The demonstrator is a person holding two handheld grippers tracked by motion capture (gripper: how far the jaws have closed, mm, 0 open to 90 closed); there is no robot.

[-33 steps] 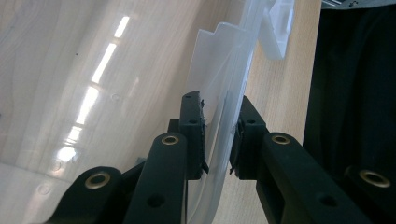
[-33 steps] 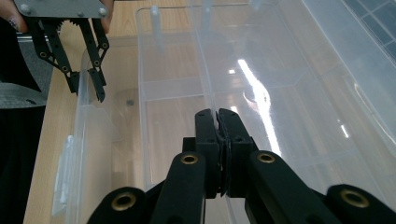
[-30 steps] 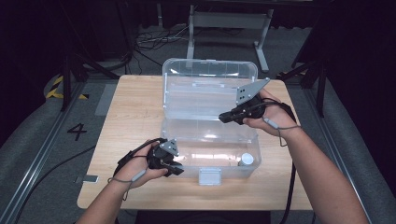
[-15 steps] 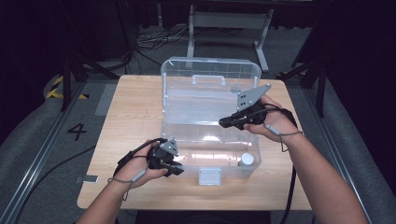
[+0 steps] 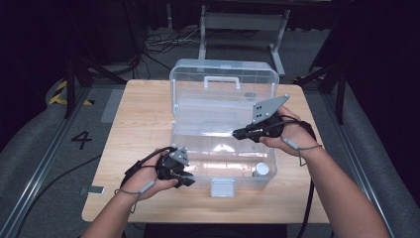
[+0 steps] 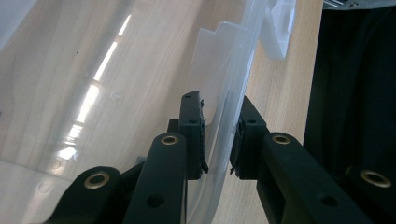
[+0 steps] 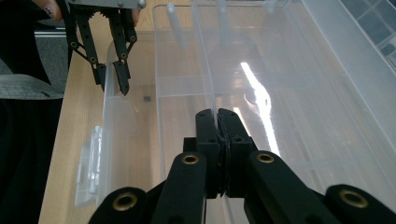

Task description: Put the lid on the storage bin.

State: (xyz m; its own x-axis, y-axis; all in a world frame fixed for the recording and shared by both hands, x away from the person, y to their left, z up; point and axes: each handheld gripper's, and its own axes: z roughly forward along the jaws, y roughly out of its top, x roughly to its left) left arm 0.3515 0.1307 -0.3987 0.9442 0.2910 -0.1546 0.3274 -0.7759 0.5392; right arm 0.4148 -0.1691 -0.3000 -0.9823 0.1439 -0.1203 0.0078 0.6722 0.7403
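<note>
Risks tipping the clear box (image 5: 223, 148) on the surface (image 5: 143, 124); left tool (image 6: 218, 140) straddles its front wall, jaws part open, grip unclear; right tool (image 7: 217, 140) pinches shut on the thin divider (image 7: 205, 84), liable to snap if yanked

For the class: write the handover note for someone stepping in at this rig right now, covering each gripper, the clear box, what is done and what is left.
Left gripper: jaws straddle the front wall of the clear box at its near left corner, steadying it.
Right gripper: shut on the thin clear divider standing inside the box.
Box: on the wooden table, lid up, front latch hanging open; a small white cap lies in the near right corner.
Done: box opened, divider gripped.
Left: probably to lift out or reseat the divider; I cannot tell which.
</note>
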